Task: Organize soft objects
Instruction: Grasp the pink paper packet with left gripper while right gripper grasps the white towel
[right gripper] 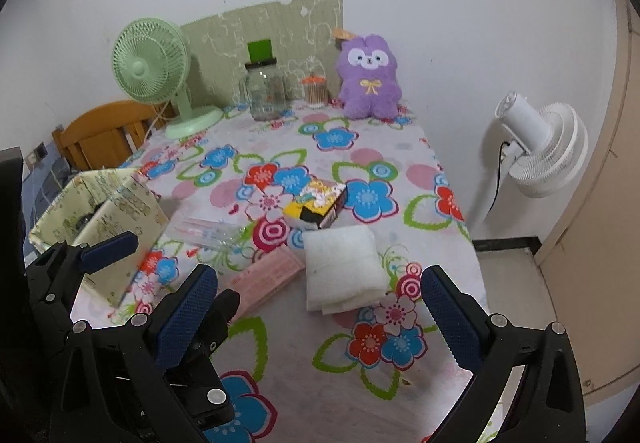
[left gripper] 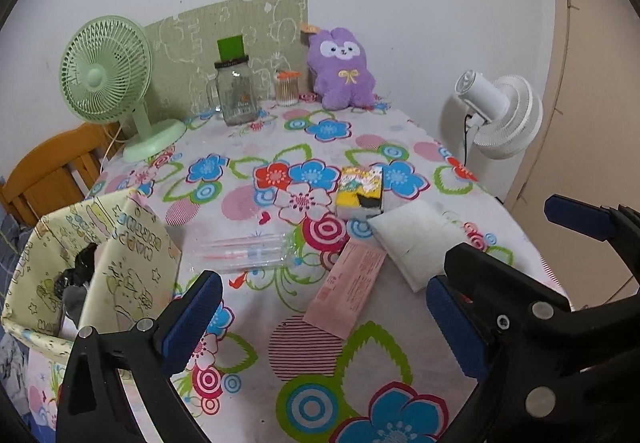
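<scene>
Both tools agape above tablecloth (right gripper: 352,343)

No legible text resolved, print on pink packet (left gripper: 349,288) too small to be read, lettering on cream fabric bin (left gripper: 132,243) blurred, sponge pack (left gripper: 360,190) graphics undecipherable

White folded cloth (right gripper: 341,267) lay flat, near table edge. Sponge pack (right gripper: 316,204), yellow/black, printed wrap, sat just behind cloth, tilted. Purple plush (right gripper: 369,77) stood upright, well behind cloth, against wall. Patterned fabric bin (left gripper: 96,263) open, left of cloth, dark items inside.
</scene>
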Available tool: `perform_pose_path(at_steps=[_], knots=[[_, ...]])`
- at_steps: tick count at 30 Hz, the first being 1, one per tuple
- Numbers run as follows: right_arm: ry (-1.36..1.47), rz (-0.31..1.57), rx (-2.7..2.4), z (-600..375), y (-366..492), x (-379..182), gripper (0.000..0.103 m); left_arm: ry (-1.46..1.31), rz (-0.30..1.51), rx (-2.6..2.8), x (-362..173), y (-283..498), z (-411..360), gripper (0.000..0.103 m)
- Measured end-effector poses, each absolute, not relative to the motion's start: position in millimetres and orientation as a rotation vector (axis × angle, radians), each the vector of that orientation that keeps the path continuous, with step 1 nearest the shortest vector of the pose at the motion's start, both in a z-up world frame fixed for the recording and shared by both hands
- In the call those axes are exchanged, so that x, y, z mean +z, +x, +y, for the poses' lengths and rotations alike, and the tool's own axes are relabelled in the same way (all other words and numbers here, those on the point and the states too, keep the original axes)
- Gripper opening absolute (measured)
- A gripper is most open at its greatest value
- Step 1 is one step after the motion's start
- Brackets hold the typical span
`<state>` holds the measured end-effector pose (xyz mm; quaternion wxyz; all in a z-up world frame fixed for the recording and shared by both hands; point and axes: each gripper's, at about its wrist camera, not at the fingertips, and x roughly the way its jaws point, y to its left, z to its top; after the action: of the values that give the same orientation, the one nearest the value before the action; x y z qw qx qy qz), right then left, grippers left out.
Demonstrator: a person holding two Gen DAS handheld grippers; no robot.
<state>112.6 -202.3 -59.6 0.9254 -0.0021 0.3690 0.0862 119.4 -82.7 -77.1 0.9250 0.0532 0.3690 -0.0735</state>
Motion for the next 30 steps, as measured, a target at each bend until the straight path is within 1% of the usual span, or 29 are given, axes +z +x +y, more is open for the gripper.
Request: perform_pose_path(at_steps=[11,14,16,18,21,23,25,26,28,30], knots=[[0.018,0.836,0.164,-207,135,-95,0.103,0.113,0.811,-0.132,-106,135,-80,0.102],[0.025,0.855,0.16,-207,142,-102,0.103,0.098,0.832,-0.14,-111,141,-79,0.097],[0.036,0.864,0.159,-209,147,-106,0.103,0.089,0.85,-0.157,-114,144,-80,0.088],[0.042,0.875,0.157,-209,152,-109,0.103,0.085,0.871,-0.17,-120,149,-81,0.087],[0.04,0.887,0.158,-208,160,-114,0.103,0.084,0.888,-0.184,-126,154,-84,0.081],[0.032,0.894,0.159,-207,166,-117,0.103,0.083,0.897,-0.195,-129,157,-87,0.08],[0.026,0.901,0.158,-207,169,-119,0.103,0.076,0.91,-0.213,-133,161,-89,0.072],[0.024,0.905,0.157,-207,171,-121,0.103,0.073,0.916,-0.22,-135,162,-90,0.07],[0.022,0.913,0.156,-207,175,-123,0.103,0.068,0.93,-0.234,-139,166,-92,0.06],[0.023,0.925,0.157,-207,178,-127,0.103,0.074,0.935,-0.234,-143,168,-94,0.055]])
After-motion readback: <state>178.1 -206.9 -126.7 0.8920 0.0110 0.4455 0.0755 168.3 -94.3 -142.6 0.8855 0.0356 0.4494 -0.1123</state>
